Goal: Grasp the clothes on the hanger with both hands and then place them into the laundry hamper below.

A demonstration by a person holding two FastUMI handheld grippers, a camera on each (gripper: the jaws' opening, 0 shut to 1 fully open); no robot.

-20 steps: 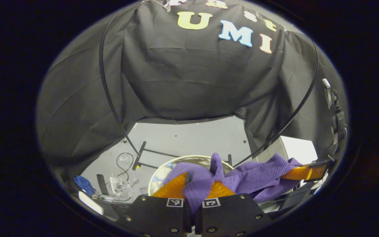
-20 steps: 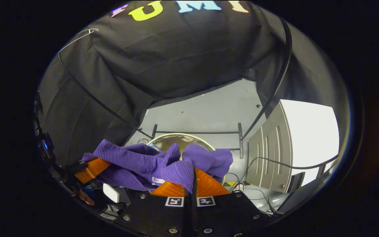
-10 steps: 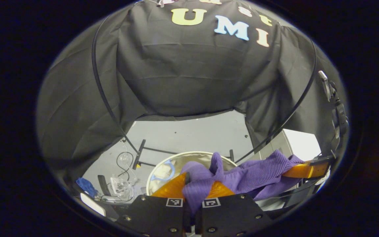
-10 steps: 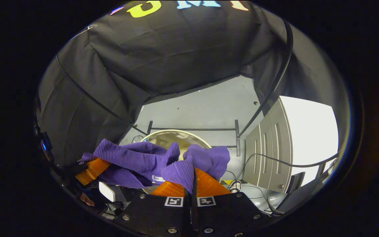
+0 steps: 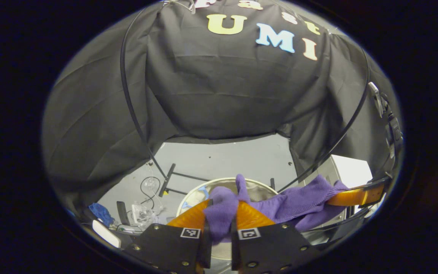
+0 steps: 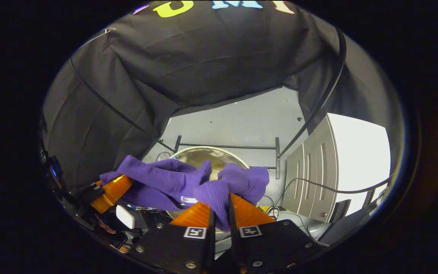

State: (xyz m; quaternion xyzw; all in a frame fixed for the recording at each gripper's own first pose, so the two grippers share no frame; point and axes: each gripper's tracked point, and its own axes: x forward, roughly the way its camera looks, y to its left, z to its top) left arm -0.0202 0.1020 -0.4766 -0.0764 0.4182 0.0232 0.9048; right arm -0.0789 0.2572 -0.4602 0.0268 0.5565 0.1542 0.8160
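A purple ribbed garment [image 5: 291, 201] hangs stretched between both grippers, just above the round cream-rimmed laundry hamper [image 5: 259, 183] on the grey floor. My left gripper [image 5: 222, 203] is shut on one bunched end, with cloth filling the narrow gap between its orange fingers. In the right gripper view the garment [image 6: 158, 182] sags over the hamper [image 6: 203, 149], and my right gripper [image 6: 221, 196] is shut on the other end. Across the cloth, each view shows the other gripper: the right gripper [image 5: 356, 196] at the far right and the left gripper [image 6: 112, 190] at the far left.
Black rack base bars [image 6: 226, 145] lie on the floor behind the hamper. A white cabinet [image 6: 340, 160] stands at the right. Cables and clear plastic clutter [image 5: 139, 213] and a blue cloth [image 5: 99, 211] lie left of the hamper.
The gap between each gripper's fingers has widened a little, with cloth still in it. The garment sags closer to the hamper mouth.
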